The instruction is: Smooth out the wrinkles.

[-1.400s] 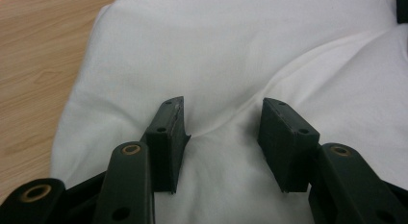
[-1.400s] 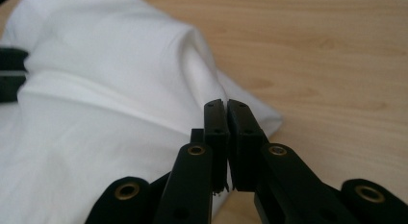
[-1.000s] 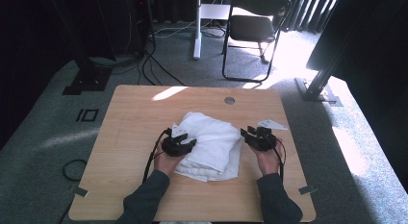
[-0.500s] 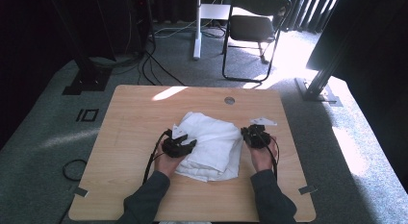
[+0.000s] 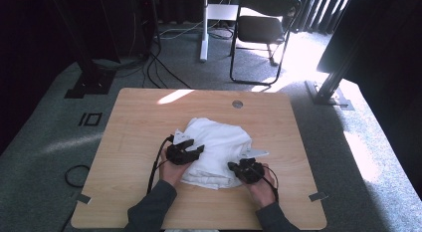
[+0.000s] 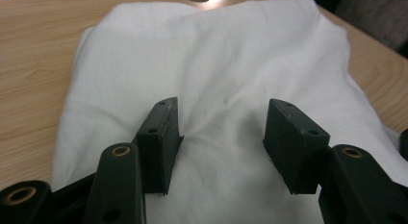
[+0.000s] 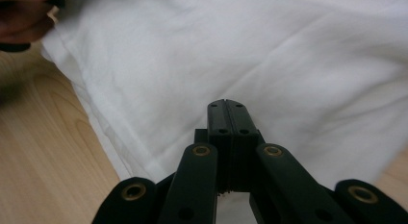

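Right gripper view | my right claw just closed, pads together, nothing between | now at cloth near edge | left claw apart over cloth | regrasp needed

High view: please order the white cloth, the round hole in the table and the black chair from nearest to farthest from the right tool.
1. White cloth: lies directly at the right tool, mid-table.
2. Round hole: farther back, in the tabletop near the far edge.
3. Black chair: farthest, on the floor beyond the table.
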`<state>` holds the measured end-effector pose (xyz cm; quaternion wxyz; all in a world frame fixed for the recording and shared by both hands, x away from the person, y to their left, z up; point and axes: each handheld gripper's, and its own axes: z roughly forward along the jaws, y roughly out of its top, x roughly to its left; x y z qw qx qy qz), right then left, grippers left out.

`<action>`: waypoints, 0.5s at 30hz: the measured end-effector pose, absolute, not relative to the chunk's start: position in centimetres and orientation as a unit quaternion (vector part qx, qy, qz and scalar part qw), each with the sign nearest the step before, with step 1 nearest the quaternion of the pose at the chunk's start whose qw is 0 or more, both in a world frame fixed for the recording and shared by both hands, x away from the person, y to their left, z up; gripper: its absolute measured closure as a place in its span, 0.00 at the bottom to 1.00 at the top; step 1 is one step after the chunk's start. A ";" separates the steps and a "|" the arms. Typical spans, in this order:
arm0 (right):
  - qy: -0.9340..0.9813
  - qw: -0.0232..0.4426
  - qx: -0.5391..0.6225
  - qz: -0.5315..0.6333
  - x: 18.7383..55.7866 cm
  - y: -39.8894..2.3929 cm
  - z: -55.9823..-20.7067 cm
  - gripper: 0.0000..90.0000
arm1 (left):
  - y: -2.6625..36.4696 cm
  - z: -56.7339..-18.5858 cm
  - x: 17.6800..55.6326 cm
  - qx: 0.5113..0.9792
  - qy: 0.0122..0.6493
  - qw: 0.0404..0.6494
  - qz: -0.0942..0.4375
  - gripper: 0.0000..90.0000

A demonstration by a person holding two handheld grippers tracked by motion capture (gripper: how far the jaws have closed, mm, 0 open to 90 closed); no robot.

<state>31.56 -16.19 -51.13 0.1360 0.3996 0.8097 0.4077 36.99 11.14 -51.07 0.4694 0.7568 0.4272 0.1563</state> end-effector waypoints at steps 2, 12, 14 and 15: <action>0.804 0.154 0.401 0.412 30.7 -17.4 -50.2 1.00 | 11.7 -50.6 36.8 0.748 0.430 0.481 0.154 0.52; 0.808 0.136 0.373 0.436 30.8 -15.8 -50.9 0.32 | 14.4 -49.0 36.6 0.704 0.456 0.518 0.169 0.52; 0.825 0.132 0.368 0.407 31.6 -14.5 -51.8 0.35 | 14.7 -49.2 36.7 0.708 0.459 0.509 0.169 0.52; 0.830 0.129 0.370 0.396 31.8 -14.2 -52.2 0.52 | 14.7 -49.4 36.7 0.713 0.457 0.505 0.167 0.52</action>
